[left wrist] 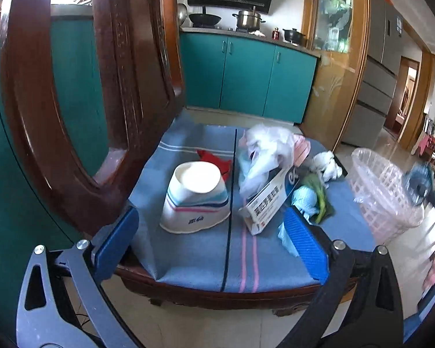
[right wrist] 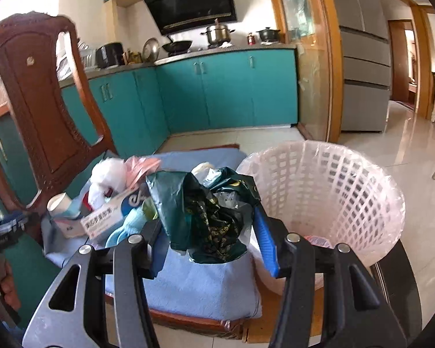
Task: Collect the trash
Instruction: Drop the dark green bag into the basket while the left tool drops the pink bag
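Trash lies on a wooden chair's blue cushion (left wrist: 194,261): an upturned paper bowl (left wrist: 195,200), a medicine box (left wrist: 271,200), a white plastic bag (left wrist: 265,148), crumpled tissue (left wrist: 327,165), a green leaf (left wrist: 319,194) and light blue scraps. My left gripper (left wrist: 211,240) is open and empty, just short of the bowl and box. My right gripper (right wrist: 211,237) is shut on a crumpled dark green plastic bag (right wrist: 206,211), held above the cushion's right end, beside the pink lattice bin (right wrist: 327,191). The bin also shows in the left wrist view (left wrist: 382,191).
The chair's carved wooden back (left wrist: 72,101) rises close on the left. The bin (right wrist: 348,174) is lined with clear plastic and holds a little trash at the bottom. Teal kitchen cabinets (right wrist: 217,92) stand behind, a fridge (right wrist: 365,66) at right, and tiled floor (right wrist: 406,139) beyond.
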Demonstrator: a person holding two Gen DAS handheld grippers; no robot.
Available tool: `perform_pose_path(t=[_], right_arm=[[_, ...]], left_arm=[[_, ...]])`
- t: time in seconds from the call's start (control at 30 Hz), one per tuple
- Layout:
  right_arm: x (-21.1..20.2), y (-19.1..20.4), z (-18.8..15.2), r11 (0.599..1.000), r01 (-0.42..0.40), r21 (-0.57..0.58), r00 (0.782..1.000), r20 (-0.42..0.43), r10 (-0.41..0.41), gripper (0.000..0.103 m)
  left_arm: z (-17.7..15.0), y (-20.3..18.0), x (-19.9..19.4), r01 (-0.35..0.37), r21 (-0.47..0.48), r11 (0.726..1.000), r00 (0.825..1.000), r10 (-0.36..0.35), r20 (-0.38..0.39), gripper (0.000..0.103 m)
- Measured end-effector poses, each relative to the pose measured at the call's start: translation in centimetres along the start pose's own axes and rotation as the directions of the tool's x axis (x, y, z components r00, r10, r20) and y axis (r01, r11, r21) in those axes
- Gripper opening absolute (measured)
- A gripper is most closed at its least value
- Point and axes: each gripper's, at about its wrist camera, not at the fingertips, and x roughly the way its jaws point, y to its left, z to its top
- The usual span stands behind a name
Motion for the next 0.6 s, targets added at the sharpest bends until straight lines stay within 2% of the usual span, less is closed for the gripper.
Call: perform_pose_path(t=[0.13, 0.23, 0.3, 0.37, 0.43, 0.53, 0.6], right_arm=[[-0.5, -2.1, 2.3, 0.994, 0.102, 0.038, 0.988, 0.11, -0.106, 0.052], [0.5, -5.1, 3.7, 0.967, 0.229, 0.109, 0.958, 0.15, -0.244, 0.058], [1.6, -6.4, 3.6, 0.947, 0.291, 0.137, 0.942, 0.128, -0.309, 0.094], [2.1, -7.4, 3.1, 0.925, 0.34, 0.172, 0.927, 0.106, -0.361, 0.098], [1.5, -7.3, 2.9, 0.93, 0.31, 0.197, 0.937, 0.102, -0.334, 0.098], [-0.4, -4.8, 2.2, 0.948, 0.28, 0.153, 0.941, 0.154, -0.303, 0.1], [-1.0, -3.2, 1.5, 0.963, 0.236, 0.127, 0.955, 0.151, -0.254, 0.1]], left_arm=[[-0.2, 0.4, -0.3, 0.011, -0.004, 1.0, 1.0, -0.011, 0.014, 0.1], [-0.5, 0.5, 0.0, 0.011, 0.002, 1.0, 1.0, -0.011, 0.007, 0.1], [-0.7, 0.6, 0.3, 0.009, 0.011, 1.0, 1.0, -0.009, 0.001, 0.1], [-0.7, 0.7, 0.4, 0.008, 0.011, 1.0, 1.0, -0.008, -0.004, 0.1], [-0.7, 0.8, 0.4, 0.01, 0.008, 1.0, 1.0, -0.01, -0.008, 0.1], [-0.7, 0.8, 0.2, 0.015, 0.002, 1.0, 1.0, -0.015, -0.004, 0.1], [-0.7, 0.7, 0.0, 0.015, 0.006, 1.0, 1.0, -0.015, -0.001, 0.1]])
